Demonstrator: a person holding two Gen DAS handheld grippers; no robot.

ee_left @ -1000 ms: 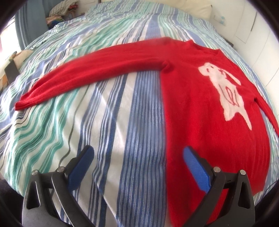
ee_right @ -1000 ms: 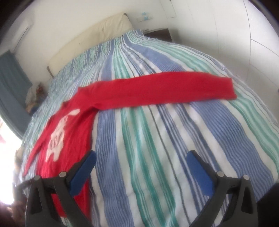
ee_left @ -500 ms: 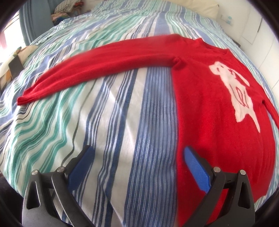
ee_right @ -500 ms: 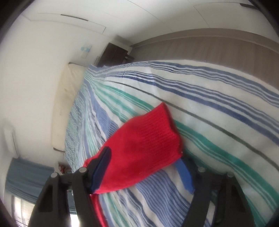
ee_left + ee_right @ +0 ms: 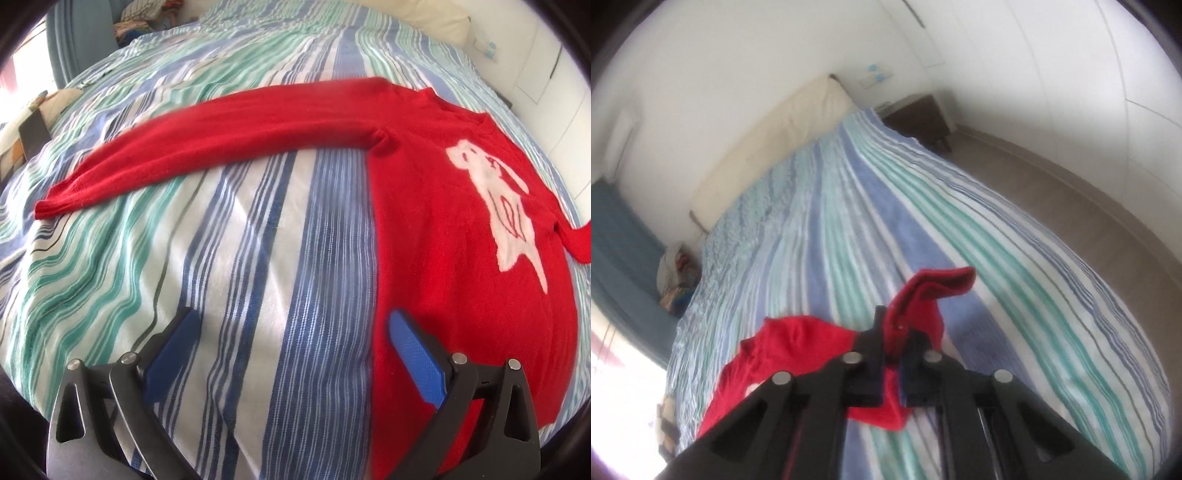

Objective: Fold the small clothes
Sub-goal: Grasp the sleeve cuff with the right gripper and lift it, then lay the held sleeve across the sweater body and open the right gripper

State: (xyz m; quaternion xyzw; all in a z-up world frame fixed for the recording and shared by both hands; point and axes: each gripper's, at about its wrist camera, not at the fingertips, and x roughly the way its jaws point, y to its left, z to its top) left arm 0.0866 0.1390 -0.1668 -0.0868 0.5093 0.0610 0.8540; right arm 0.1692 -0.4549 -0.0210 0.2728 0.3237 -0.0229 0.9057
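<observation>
A bed (image 5: 229, 258) with striped bedding fills a white-walled room. Left gripper (image 5: 291, 332) fingers spread; right gripper (image 5: 892, 325) fingers pinch the red sweater's (image 5: 461, 240) sleeve (image 5: 923, 295).

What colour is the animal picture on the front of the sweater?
White, with thin red outlines, on the red sweater. The animal picture shows best in the left wrist view.

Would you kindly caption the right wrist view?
Right gripper shut on red knitted sweater's sleeve cuff, lifted above striped bedspread.
</observation>
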